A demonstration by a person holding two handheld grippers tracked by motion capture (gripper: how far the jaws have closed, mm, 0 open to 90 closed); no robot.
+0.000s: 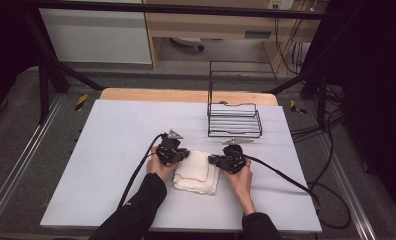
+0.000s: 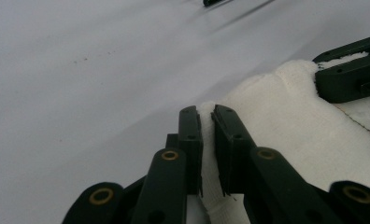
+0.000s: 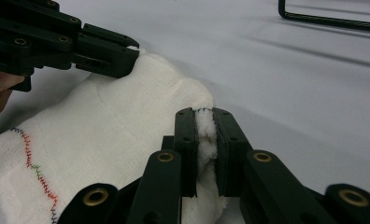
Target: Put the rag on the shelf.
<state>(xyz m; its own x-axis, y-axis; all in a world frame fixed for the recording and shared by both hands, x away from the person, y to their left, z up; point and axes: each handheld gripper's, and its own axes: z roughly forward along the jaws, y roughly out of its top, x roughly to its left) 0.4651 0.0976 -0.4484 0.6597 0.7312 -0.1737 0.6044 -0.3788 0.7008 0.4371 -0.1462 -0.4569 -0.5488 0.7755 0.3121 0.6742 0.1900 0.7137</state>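
A folded white cloth lies on the white table, its edge stitched in coloured thread. My left gripper pinches the cloth's far left corner; in the left gripper view the cloth edge runs between the two closed jaws of that gripper. My right gripper holds the far right corner, and in the right gripper view a thick fold of cloth is squeezed between the jaws of the gripper. Each gripper view also shows the other gripper clamped on the cloth further off.
A black wire rack stands behind the cloth toward the table's far right. Cables trail from both grippers toward the near edge and the right side. A wooden strip borders the far edge.
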